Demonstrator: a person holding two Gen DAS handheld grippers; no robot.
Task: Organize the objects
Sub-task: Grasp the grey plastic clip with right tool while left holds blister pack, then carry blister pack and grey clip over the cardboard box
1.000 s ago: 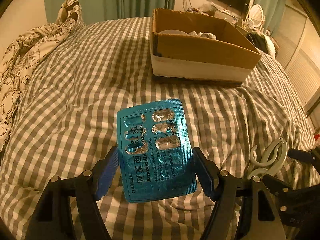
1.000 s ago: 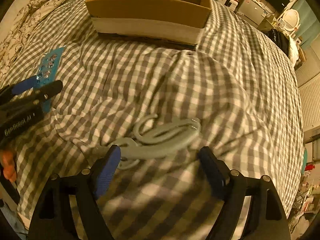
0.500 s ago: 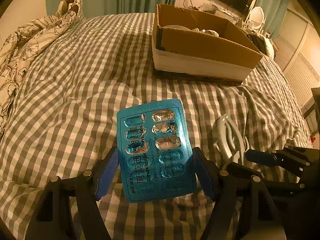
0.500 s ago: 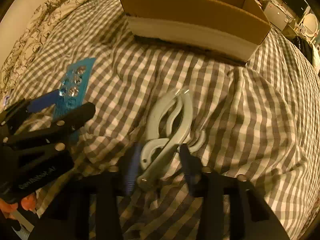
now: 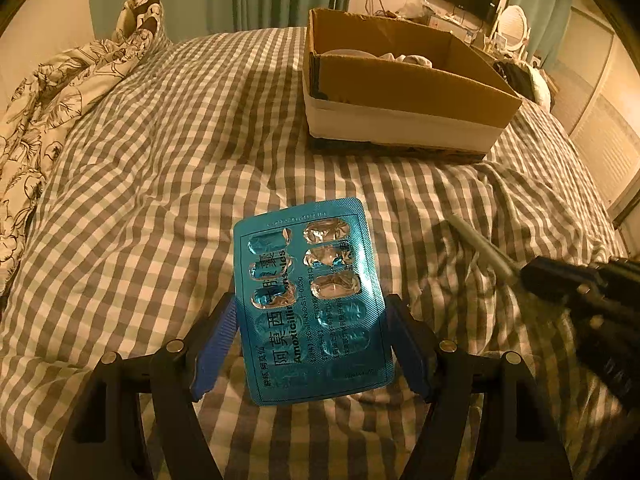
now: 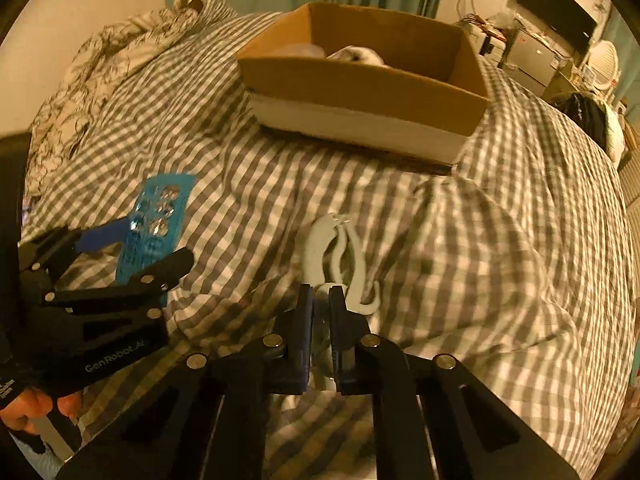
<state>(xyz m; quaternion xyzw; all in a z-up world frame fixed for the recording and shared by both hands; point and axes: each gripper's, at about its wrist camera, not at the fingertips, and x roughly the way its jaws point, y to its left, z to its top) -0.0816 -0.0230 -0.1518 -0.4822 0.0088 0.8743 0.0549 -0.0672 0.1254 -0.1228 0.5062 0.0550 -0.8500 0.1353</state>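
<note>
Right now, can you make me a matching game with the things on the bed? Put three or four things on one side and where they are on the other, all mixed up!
Things:
1. blue pill pack
2. pale plastic hook
3. cardboard box
4. flowery blanket

Places:
A. bunched up at the left edge of the bed
B. between the left tongs
C. pinched in the right tongs
D. sitting on the checked cover at the far end, with pale things inside

Pairs: 1-B, 2-C, 3-D, 4-A
</note>
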